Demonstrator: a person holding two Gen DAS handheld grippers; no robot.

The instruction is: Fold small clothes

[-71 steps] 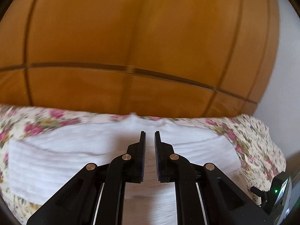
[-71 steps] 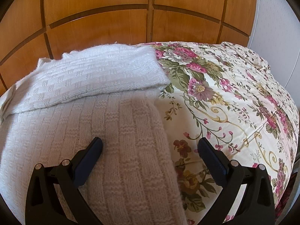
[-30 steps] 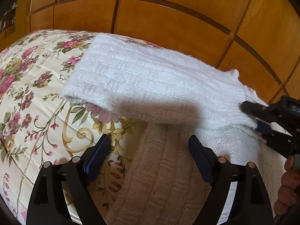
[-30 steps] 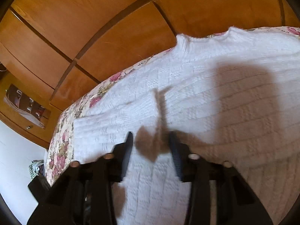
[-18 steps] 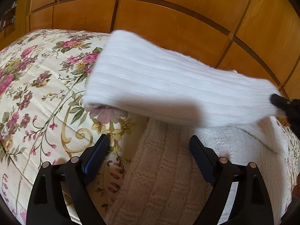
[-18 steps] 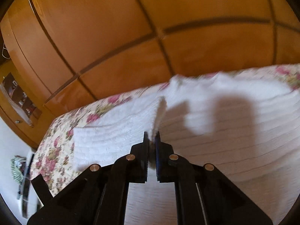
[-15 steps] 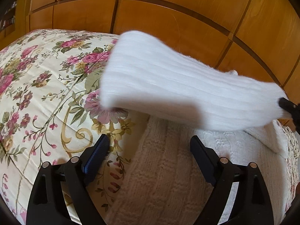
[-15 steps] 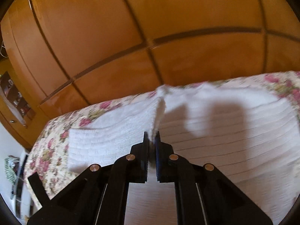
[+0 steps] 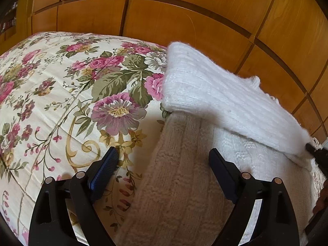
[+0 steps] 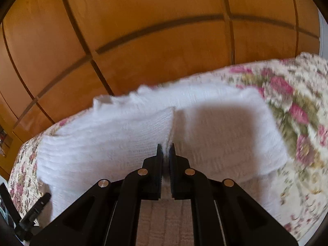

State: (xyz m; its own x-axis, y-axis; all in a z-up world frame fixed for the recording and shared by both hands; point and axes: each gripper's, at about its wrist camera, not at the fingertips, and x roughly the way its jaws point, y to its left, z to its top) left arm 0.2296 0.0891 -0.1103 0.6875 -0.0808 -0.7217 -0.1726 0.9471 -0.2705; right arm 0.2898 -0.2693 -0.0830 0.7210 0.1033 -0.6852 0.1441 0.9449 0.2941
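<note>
What moved: compared with a second back, the sleeve [image 9: 221, 94] of the white sweater [image 9: 184, 194] has swung across toward the right. It used to stretch out over the flowers on the left, now its cuff end sits up by the top edge of the sweater body.
Right jaws since then: they were apart a second ago, now they're pinched together on a bit of the knit.
Left view, left gripper [image 9: 164, 162]: jaws wide apart, nothing between the pads. It hangs above the spot where the sweater edge meets the floral bedspread [image 9: 61, 102]; one finger is over the flowers, the other over the knit.
Left view, sweater: lies flat on the bedspread, lower right of the picture, with the sleeve lifted and draped diagonally over it.
Left view, right gripper: just the black tip [image 9: 315, 151] shows at the far right edge, touching the end of the sleeve. Part of a hand [image 9: 321, 201] is down there too, mostly cut off.
Left view, background: wooden panels [image 9: 184, 20] run behind the bed.
Right view, right gripper [image 10: 166, 149]: jaws clamped on a fold of white knit, which stands up in a ridge from the tips.
Right view, sweater: spread across the middle, blurry, bedspread showing on both sides.
Right view, shadow: a dark patch falls on the knit just right of the ridge.
Right view, left gripper: only a small black piece at the lower left corner.
</note>
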